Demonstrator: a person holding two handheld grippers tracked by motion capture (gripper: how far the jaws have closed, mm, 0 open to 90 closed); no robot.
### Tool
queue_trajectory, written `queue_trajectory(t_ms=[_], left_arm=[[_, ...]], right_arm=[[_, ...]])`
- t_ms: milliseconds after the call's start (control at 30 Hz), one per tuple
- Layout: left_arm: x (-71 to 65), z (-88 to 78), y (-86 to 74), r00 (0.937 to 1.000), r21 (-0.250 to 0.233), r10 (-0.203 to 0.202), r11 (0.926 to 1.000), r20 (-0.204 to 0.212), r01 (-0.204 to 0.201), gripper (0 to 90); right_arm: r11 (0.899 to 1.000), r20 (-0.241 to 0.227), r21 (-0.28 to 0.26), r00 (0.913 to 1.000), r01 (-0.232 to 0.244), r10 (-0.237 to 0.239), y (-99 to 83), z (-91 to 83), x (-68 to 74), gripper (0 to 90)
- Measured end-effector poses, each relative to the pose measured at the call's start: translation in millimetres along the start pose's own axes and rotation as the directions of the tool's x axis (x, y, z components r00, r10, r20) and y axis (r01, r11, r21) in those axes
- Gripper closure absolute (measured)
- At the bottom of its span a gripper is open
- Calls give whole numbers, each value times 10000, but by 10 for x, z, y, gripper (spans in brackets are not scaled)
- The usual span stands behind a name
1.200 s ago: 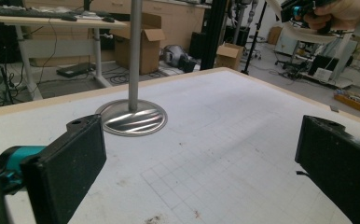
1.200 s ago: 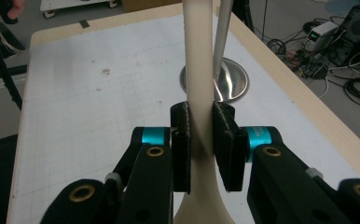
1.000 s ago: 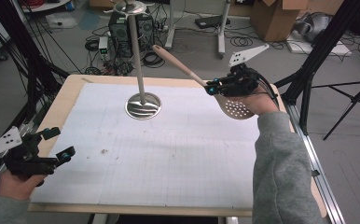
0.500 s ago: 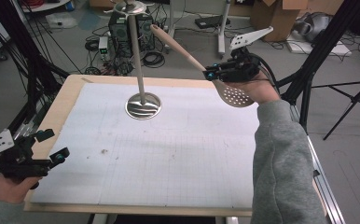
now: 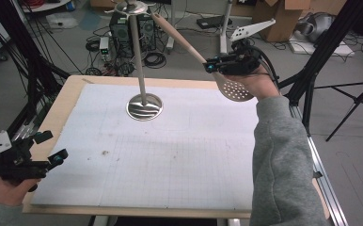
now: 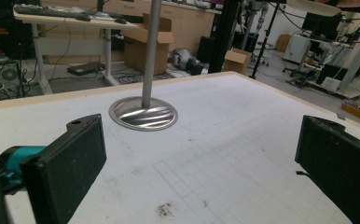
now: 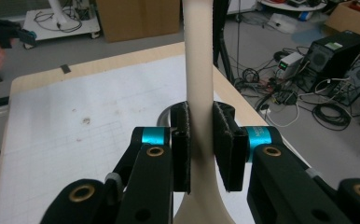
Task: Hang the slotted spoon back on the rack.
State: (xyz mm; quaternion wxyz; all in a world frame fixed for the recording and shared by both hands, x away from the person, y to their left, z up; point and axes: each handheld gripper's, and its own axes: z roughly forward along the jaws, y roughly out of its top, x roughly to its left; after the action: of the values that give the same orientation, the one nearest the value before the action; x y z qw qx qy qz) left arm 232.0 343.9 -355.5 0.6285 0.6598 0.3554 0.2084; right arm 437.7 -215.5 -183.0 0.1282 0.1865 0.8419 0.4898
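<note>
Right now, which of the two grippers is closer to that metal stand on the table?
Right. The right gripper, clamping the slotted spoon, hangs up beside the stand's pole, toward the far right. The left gripper sits open at the table's near left corner, farther off.

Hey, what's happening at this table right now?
A person is working at a table with a handheld tool in each hand. The right tool is shut on the handle of a pale slotted spoon, held in the air above the far right part of the table, with the handle slanting up toward the top of a metal stand. The stand sits on the white mat on its round base. The left tool is open, with nothing between its jaws, at the near left corner.
</note>
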Motion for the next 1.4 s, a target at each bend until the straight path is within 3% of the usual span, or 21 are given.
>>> queue_trajectory(t_ms=[33, 300, 767, 967, 1400], left_arm=[[5, -5, 0, 10000, -13, 6, 10000, -12, -6, 22], [9, -1, -9, 10000, 30, -19, 10000, -5, 19, 22], [24, -44, -6, 10000, -26, -50, 10000, -77, 50, 22], [27, -55, -7, 9999, -21, -33, 10000, -97, 33, 22], [25, -67, -14, 9999, -8, -45, 10000, -126, 45, 22]], right_arm=[[9998, 45, -24, 9998, -175, 175, -1, -2, -13, 780], [9996, 169, 16, 9995, -275, 275, 34, 29, -22, 780], [9999, 324, 145, 9995, -74, 69, 91, 126, -29, 779], [9992, 288, 228, 9991, -317, 311, 93, 161, -21, 779], [9995, 372, 170, 9990, -256, 249, 77, 285, -21, 779]])
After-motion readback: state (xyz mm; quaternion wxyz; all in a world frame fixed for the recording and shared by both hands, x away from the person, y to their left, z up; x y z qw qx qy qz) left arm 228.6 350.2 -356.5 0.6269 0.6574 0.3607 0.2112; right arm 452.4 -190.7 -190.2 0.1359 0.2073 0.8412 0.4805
